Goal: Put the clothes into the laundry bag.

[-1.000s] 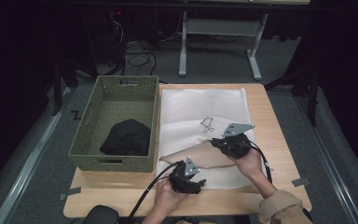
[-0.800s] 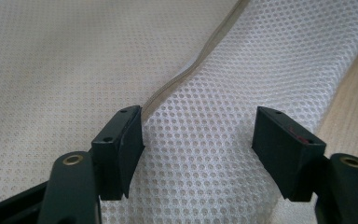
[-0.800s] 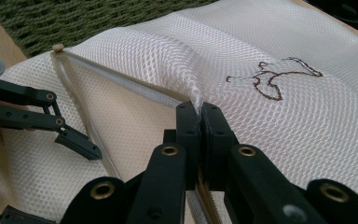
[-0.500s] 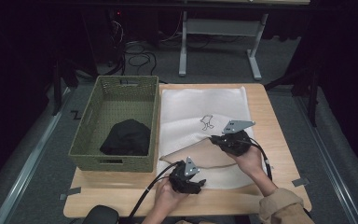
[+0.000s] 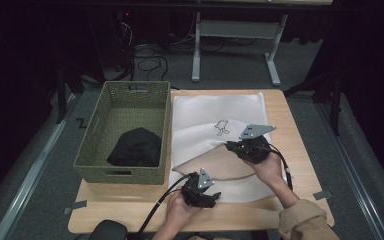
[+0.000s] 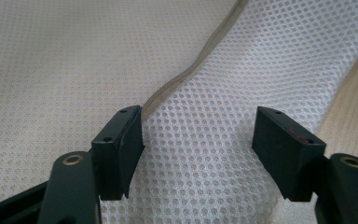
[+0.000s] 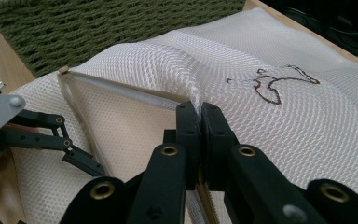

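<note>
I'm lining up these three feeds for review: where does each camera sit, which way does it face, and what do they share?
High view: above the person's side, looking forward and down on the table; both hands, left gripper, right gripper, green basket.
Left gripper view: rides the left gripper, looking along open jaws over the white mesh bag.
Right gripper view: rides the right gripper, jaws pinching the bag's upper layer; basket behind.
Shared: every view shows the mesh bag.
</note>
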